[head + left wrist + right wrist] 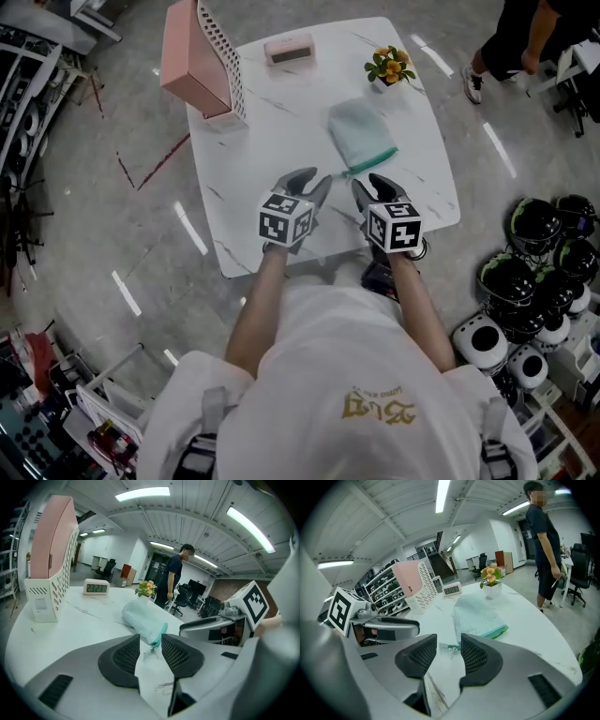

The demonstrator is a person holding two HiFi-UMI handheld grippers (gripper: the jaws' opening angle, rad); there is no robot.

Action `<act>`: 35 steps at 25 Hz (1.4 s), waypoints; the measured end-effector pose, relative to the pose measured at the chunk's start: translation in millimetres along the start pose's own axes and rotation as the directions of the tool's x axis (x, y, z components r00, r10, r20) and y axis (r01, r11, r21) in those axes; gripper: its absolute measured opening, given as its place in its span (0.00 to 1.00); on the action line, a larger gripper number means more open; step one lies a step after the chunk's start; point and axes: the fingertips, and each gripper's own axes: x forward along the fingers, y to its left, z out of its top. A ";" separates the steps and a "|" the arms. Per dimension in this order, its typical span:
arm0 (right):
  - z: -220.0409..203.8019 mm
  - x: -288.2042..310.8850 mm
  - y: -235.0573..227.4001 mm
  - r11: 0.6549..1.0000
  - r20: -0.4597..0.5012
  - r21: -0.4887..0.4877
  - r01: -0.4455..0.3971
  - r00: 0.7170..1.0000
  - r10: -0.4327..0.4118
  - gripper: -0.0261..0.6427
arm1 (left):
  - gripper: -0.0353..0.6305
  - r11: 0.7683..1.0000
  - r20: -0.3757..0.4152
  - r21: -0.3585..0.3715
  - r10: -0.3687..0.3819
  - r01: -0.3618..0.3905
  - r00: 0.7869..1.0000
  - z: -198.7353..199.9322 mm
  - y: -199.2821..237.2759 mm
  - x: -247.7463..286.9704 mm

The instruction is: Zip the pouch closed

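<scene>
A pale teal pouch [359,132] lies flat in the middle of the white marble table [281,122]. Its green zipper edge faces me, and the zip pull tab [339,173] trails off the near corner. My left gripper [314,183] hovers just left of the tab with its jaws open and nothing pressed between them. My right gripper [368,186] stands close beside it on the right, also open. In the left gripper view the pouch [142,619] and tab [152,648] show through the gap of the gripper [150,652]. In the right gripper view the tab [451,647] lies just ahead of the gripper [449,657], with the pouch [476,615] beyond.
A pink file box in a white perforated holder [203,61] stands at the table's far left. A small digital clock [289,49] and a flower pot [390,66] stand along the far edge. A person [514,37] stands beyond the table. Helmets [534,272] are piled on the floor to the right.
</scene>
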 end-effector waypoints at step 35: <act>-53.6 70.0 -22.6 0.997 -0.291 -0.077 0.023 0.956 -0.045 0.17 | 0.26 0.962 -0.288 0.234 -0.072 0.143 0.955 -48.0 0.1 82.3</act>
